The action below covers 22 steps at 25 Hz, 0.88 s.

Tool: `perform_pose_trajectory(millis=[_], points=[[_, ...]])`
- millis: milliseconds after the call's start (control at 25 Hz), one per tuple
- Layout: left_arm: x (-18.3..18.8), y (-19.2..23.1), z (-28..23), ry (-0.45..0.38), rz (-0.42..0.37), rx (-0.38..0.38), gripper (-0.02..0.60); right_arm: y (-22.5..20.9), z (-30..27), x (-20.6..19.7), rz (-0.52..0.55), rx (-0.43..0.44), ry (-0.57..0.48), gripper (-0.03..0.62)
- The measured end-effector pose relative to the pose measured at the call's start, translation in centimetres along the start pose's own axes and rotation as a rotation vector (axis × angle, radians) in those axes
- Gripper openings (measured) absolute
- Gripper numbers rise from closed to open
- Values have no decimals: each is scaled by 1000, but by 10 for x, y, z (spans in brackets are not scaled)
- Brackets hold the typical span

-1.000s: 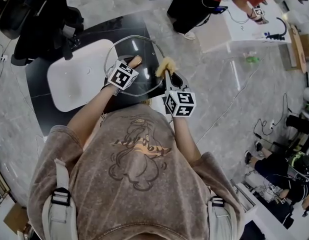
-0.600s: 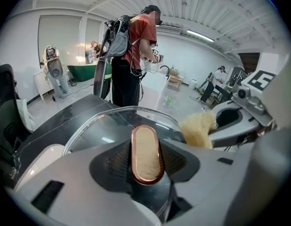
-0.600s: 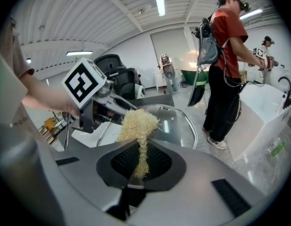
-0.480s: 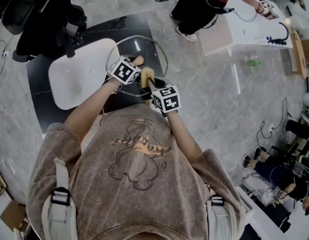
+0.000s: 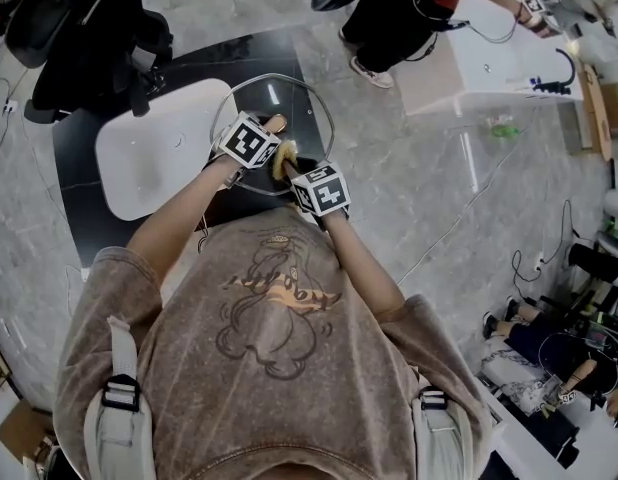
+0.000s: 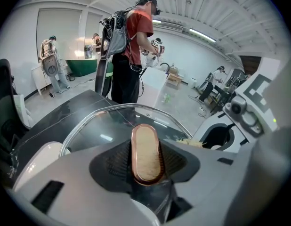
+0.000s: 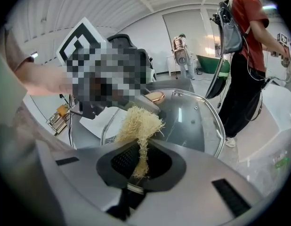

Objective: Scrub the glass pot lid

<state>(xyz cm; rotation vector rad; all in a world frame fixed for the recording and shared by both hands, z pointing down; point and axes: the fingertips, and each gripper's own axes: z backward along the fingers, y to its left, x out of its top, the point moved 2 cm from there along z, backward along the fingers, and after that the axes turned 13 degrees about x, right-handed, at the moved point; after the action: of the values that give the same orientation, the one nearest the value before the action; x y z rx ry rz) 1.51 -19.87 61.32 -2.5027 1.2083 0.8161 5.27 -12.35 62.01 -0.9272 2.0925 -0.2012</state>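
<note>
Centre frame, the 2 grippers are side by side. The right gripper (image 7: 140,163) is clamped on a straw-coloured scrub brush (image 7: 138,121). The left gripper (image 5: 268,131) is clamped on the wooden handle (image 6: 146,150) of the glass pot lid (image 5: 301,100). The lid is above the black counter (image 5: 99,230), just right of the white basin (image 5: 149,163).

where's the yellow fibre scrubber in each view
Head view: scrubber just above and left of centre.
Left gripper view: a small tuft, right of centre.
Right gripper view: centre, rising from between the jaws.
Shared landmark: glass pot lid.
</note>
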Motion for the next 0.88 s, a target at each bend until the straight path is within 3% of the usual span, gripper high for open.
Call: perform_pose_trajectory(millis=[520, 880], points=[[0, 1, -2, 13, -9, -2, 187, -13, 2, 2, 23, 12, 69, 41], [0, 1, -2, 13, -15, -4, 187, -53, 15, 20, 58, -33, 122, 41]])
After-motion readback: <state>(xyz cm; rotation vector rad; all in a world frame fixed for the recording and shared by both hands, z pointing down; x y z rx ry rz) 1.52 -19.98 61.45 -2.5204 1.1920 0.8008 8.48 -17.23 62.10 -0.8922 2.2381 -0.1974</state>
